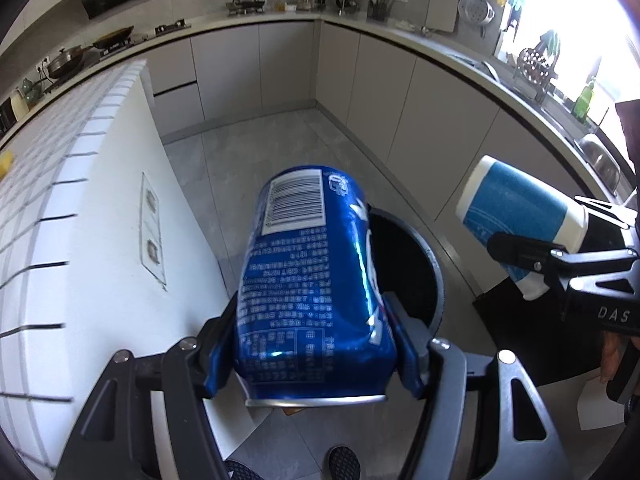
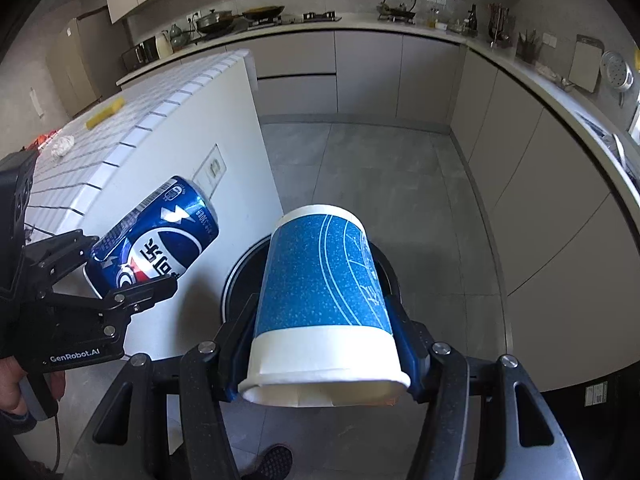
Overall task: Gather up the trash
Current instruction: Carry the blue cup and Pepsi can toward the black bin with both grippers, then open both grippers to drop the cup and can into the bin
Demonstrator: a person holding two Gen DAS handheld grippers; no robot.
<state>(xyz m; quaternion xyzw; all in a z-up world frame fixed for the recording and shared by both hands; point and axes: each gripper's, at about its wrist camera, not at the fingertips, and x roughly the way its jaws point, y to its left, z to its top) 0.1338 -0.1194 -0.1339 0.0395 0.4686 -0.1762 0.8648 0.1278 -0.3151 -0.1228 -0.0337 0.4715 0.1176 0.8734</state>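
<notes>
A blue Pepsi can lies between the fingers of my left gripper, which is shut on it, base pointing away. My right gripper is shut on a blue and white paper cup, held upside down with its rim toward the camera. Both hang over a round black trash bin on the floor beside the island; the can and the cup hide most of its mouth. The left wrist view shows the cup in the right gripper at the right. The right wrist view shows the can in the left gripper at the left.
A white tiled island stands left of the bin, with a crumpled paper, an orange wrapper and a yellow object on top. Grey cabinets line the far and right walls. A shoe and a black mat are on the floor.
</notes>
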